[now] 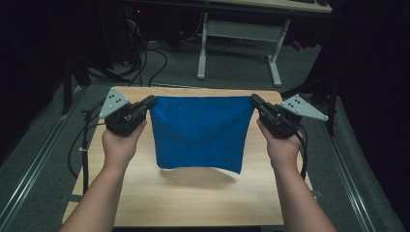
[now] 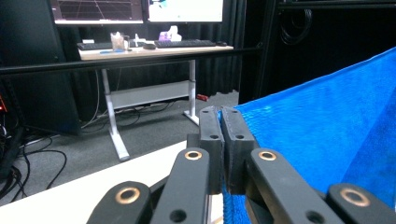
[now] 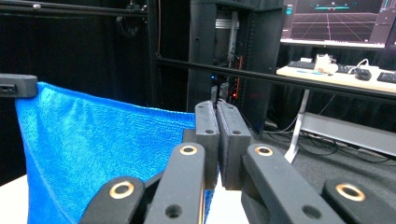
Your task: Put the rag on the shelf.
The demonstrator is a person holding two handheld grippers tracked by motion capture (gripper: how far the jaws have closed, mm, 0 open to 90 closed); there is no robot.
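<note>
Currently I am holding a blue cloth point(image 1: 200, 131) in the air between two handheld grippers, above a light wooden tabletop point(image 1: 193, 198). My left gripper point(image 1: 151, 101) pinches the cloth's upper left corner, and my right gripper point(image 1: 254, 100) pinches its upper right corner. Both sets of jaws are closed tight, with only the thin fabric between the pads. In the left gripper view the cloth point(image 2: 322, 135) runs away from the clamped jaws toward the right of the picture; in the right gripper view it point(image 3: 93, 154) stretches off to the left, ending at the other gripper's tip.

From the high view, the top edge is pulled fairly straight and level between the two grippers. The cloth hangs down from it as a rough square, with a curved crease sagging across its upper half. Its lower edge is clear of the tabletop, casting a soft shadow on the wood beneath.

I judge the picking up and spreading to be done: both corners are secured and the cloth is lifted. What appears left is laying it down flat or folding it, then letting go.
</note>
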